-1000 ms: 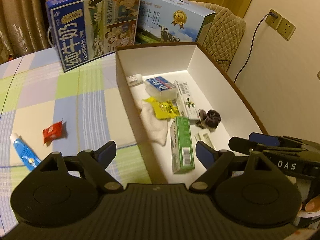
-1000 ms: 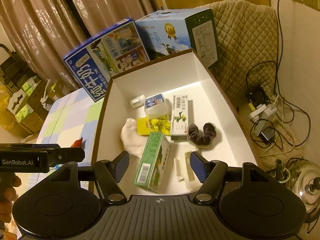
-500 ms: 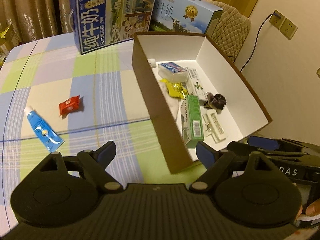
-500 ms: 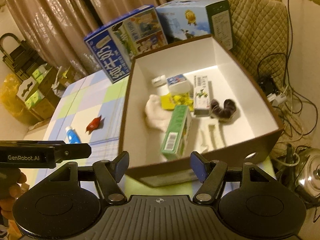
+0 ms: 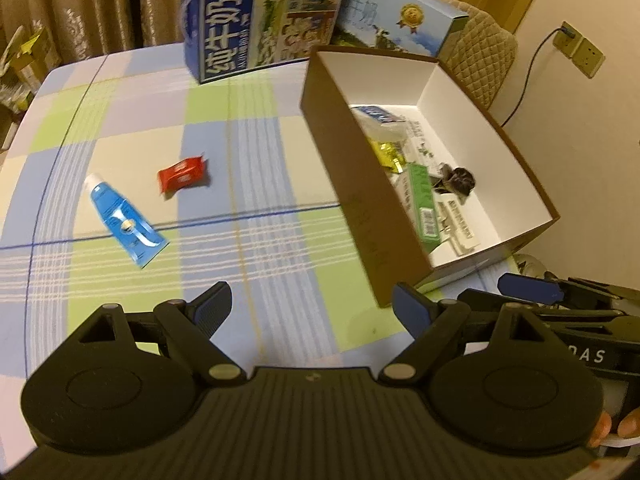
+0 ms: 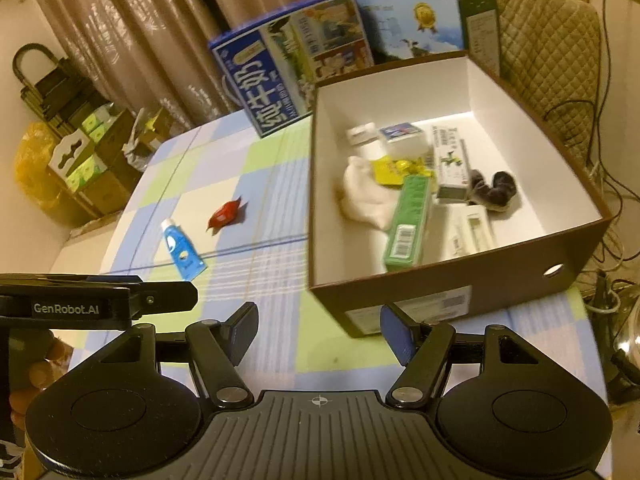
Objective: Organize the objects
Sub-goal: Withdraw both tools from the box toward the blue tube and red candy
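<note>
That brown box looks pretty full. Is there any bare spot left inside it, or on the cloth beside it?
Inside the brown box, the white floor is bare along the right wall, past the dark scrunchie; the left and middle are crowded around the green carton. On the checked tablecloth, open patches lie between the red packet and the box, and nearer than the blue tube.

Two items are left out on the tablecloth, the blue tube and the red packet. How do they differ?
The blue tube is long and flat with a white cap; the red packet is short and crinkled, with twisted ends. The tube lies nearer the grippers and farther from the brown box; the packet lies beyond it, closer to the box. Both lie flat, apart, ungripped, outside the box.
</note>
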`<control>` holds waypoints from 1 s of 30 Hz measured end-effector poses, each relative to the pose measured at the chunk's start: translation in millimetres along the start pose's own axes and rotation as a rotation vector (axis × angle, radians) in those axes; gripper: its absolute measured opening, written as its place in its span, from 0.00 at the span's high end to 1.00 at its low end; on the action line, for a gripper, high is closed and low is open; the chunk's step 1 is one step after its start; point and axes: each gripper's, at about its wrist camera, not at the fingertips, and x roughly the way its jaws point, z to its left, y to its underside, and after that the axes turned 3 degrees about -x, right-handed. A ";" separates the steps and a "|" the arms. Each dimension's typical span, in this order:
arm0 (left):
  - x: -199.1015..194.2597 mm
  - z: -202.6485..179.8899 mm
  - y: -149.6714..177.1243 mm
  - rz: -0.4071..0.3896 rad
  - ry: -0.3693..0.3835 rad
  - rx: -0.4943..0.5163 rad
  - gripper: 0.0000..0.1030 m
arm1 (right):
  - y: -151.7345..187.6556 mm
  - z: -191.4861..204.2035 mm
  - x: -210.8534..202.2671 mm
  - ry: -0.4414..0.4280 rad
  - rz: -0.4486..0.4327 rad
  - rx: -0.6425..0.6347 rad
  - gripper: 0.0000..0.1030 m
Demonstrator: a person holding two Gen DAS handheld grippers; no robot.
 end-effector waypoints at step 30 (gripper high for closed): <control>-1.8 139.5 4.1 0.039 -0.142 -0.145 0.18 | -5.8 106.0 100.2 -0.044 0.132 -0.110 0.37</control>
